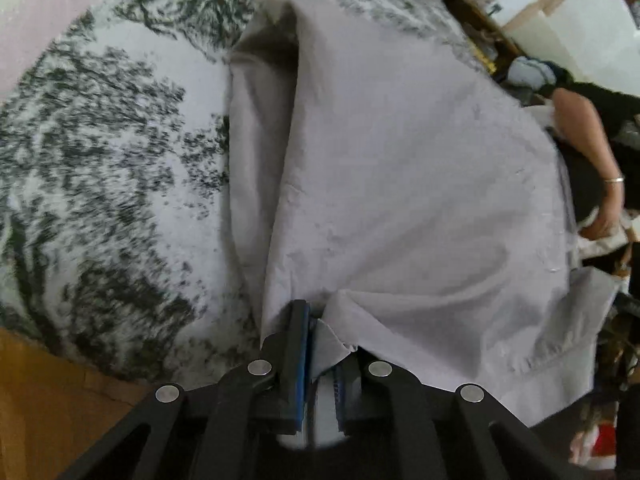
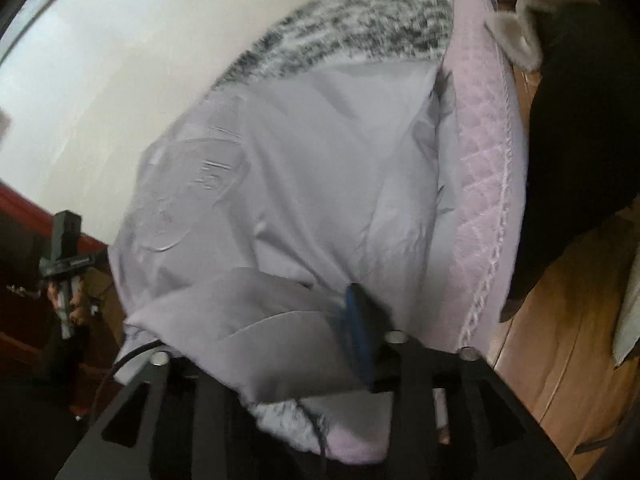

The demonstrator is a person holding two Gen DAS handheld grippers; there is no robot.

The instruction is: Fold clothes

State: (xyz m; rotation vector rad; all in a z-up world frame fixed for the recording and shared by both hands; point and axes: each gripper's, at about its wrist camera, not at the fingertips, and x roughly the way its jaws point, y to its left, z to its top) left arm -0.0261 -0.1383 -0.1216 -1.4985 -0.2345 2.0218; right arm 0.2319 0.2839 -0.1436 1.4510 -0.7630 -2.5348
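Observation:
A pale grey garment (image 1: 400, 168) lies spread on a fluffy black-and-white blanket (image 1: 100, 168), one side folded over along a long crease. My left gripper (image 1: 323, 344) sits at its near edge. Its blue pads stand a narrow gap apart, and a corner of the cloth lies loosely between them. In the right wrist view the same garment (image 2: 320, 160) shows a raised print on its left part. My right gripper (image 2: 316, 304) is at the near hem with its jaws apart. Only its right finger (image 2: 356, 320) with a blue pad shows. A fold of cloth drapes over and hides the other finger.
The bed's pink quilted edge (image 2: 480, 200) runs along the garment's right side, with wooden floor (image 2: 560, 340) beyond. A person's bare forearm (image 1: 592, 152) with a bracelet reaches in at the right. A black device (image 2: 66, 240) stands at the left, and cluttered shelves (image 1: 500, 52) lie behind.

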